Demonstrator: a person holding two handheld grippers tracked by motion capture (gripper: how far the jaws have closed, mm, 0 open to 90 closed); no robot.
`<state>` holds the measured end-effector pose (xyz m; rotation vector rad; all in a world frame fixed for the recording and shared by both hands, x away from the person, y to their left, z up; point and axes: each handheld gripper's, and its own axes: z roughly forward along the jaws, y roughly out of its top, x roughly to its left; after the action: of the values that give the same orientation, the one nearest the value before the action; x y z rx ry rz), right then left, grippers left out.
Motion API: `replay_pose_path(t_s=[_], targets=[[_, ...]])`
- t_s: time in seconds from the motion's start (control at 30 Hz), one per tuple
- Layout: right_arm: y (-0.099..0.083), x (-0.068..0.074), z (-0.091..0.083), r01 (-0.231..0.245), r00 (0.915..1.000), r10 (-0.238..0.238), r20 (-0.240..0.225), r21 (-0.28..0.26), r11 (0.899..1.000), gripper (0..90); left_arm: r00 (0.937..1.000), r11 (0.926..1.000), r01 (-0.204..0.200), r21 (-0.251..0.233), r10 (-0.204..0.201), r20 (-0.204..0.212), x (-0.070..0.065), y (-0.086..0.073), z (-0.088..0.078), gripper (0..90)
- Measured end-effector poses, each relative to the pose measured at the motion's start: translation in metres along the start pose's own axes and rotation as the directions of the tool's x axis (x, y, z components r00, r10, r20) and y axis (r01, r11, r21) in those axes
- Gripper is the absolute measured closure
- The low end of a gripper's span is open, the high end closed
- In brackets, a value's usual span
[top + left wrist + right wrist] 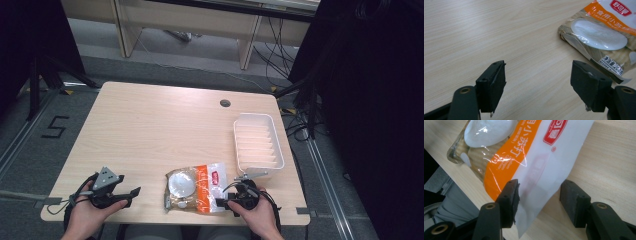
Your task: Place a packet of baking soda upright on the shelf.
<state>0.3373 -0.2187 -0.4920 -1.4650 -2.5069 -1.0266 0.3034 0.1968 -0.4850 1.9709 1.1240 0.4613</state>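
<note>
High view: bag lies flat at lower centre of the frame, near the front edge of the surface, with a white basket just up and right of it. Basket looks empty, only its ribbed floor visible. Bag is clear plastic with an orange band and red logo, holding pale powder or similar; contents sit toward its left end. Right gripper is at the bag's right edge, lower centre-right of the frame. Right gripper view: jaws spread, straddling the bag's white sealed end, the left pad touching or nearly touching the film, not yet clamped. Left gripper sits lower left, well apart from the bag; in left gripper view its jaws are spread over bare wood, bag at upper right of that frame. Step in hand, as I read it: grasping the bag by its sealed end. Next move calls for closing on the flat seal, then lifting; likely destination is the basket. Risk: thin film slipping out.
</note>
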Motion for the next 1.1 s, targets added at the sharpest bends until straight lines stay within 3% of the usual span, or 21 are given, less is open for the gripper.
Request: replay_pose_path(t_s=[0.1,0.17,0.53,0.77,0.8,0.97,1.1], targets=[[0.002,0.001,0.005,0.002,1.0000,-0.003,-0.009,-0.011,1.000,50.1,1.0000,1.0000,0.006,-0.005,-0.006,0.000,0.000,0.000,0.000,27.6],[0.005,0.002,0.008,0.018,0.9995,-0.018,-0.027,0.009,1.000,50.0,1.0000,1.0000,0.007,-0.007,-0.007,0.001,0.000,0.000,0.001,27.7],[0.013,0.002,0.013,0.020,0.9997,-0.020,-0.015,0.011,1.000,51.9,1.0000,1.0000,0.000,-0.007,0.000,0.003,-0.001,0.000,0.000,27.9],[0.017,0.003,0.010,0.036,0.9991,-0.036,-0.023,0.000,0.999,55.3,1.0000,1.0000,0.004,-0.008,-0.003,0.005,-0.001,0.000,0.000,28.1],[0.017,0.004,0.010,0.032,0.9991,-0.033,-0.025,-0.039,0.999,56.5,1.0000,0.9999,0.006,-0.009,-0.006,0.005,-0.001,0.000,0.001,28.2],[0.022,0.006,0.005,0.061,0.9977,-0.061,-0.028,-0.026,0.998,58.7,1.0000,1.0000,-0.003,-0.006,0.003,0.007,0.000,0.000,0.000,28.2],[0.023,0.008,0.011,0.057,0.9978,-0.058,-0.032,-0.044,0.997,58.9,1.0000,1.0000,0.004,-0.006,-0.003,0.008,-0.001,0.000,0.000,28.4]])
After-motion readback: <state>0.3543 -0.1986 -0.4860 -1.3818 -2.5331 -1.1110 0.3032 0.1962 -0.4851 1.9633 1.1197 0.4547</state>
